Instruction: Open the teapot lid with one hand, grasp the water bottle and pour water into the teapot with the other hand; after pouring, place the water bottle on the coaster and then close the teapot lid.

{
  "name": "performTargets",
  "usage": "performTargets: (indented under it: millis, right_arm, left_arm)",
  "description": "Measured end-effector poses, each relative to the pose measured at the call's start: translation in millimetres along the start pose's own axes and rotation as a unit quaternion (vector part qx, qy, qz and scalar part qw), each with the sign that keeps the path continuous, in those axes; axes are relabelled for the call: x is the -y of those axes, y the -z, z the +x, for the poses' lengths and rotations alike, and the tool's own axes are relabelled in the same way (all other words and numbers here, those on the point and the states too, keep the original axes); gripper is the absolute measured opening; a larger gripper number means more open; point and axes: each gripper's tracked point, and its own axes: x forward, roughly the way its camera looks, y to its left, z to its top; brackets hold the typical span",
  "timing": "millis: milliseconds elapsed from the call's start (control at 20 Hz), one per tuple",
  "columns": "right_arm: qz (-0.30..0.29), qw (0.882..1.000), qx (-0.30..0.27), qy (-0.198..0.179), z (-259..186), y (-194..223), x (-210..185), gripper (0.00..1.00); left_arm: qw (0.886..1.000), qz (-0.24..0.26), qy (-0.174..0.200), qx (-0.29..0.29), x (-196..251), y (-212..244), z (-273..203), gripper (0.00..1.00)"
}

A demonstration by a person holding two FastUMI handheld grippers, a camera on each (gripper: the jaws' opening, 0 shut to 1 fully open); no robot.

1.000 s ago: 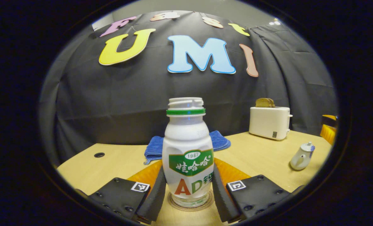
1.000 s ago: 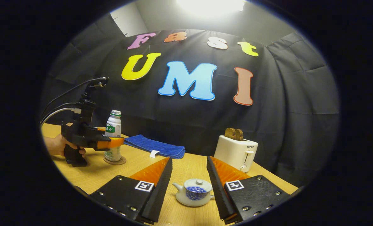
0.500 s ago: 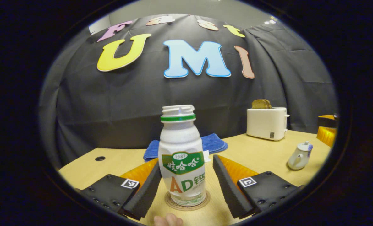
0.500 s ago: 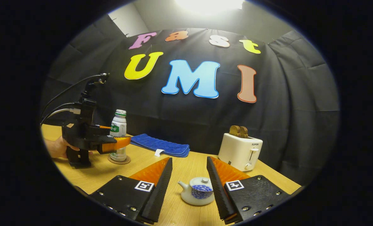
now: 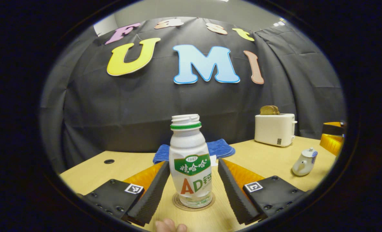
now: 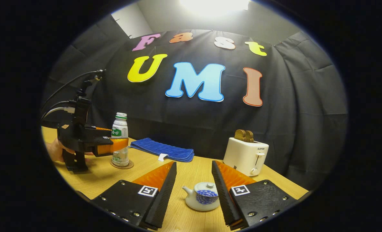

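Left tongs (image 5: 193,185) have backed off the bottle (image 5: 191,161) on the wooden table (image 5: 261,161).

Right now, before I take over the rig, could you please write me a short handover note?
Left gripper: open, fingers either side of the water bottle, not pressing.
Right gripper: open, empty, teapot between its fingers farther off.
Bottle: upright on the coaster, uncapped.
Teapot: on the table, lid on.
Done, as far as the views tell: bottle placed on coaster, lid closed.
Left: draw both grippers back.
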Motion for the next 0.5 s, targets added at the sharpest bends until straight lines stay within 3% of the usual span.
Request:
performTargets:
  millis: [200,350,400,500]
  right_arm:
    - [0.004,1.0,0.008,-0.008,-2,-3,-9,0.68]
    - [0.018,1.0,0.003,0.001,-15,-11,-21,0.68]
    - [0.027,1.0,0.004,0.002,-25,-14,-32,0.73]
    - [0.046,0.999,0.011,0.001,-52,-20,-62,0.92]
  left_arm:
    - [1.0,-0.006,-0.001,0.002,5,-1,-31,1.0]
    - [1.0,-0.017,-0.015,0.007,11,-6,-80,1.0]
    - [0.999,-0.028,-0.017,0.003,18,-4,-100,1.0]
    - [0.999,-0.027,-0.028,0.005,29,3,-136,1.0]
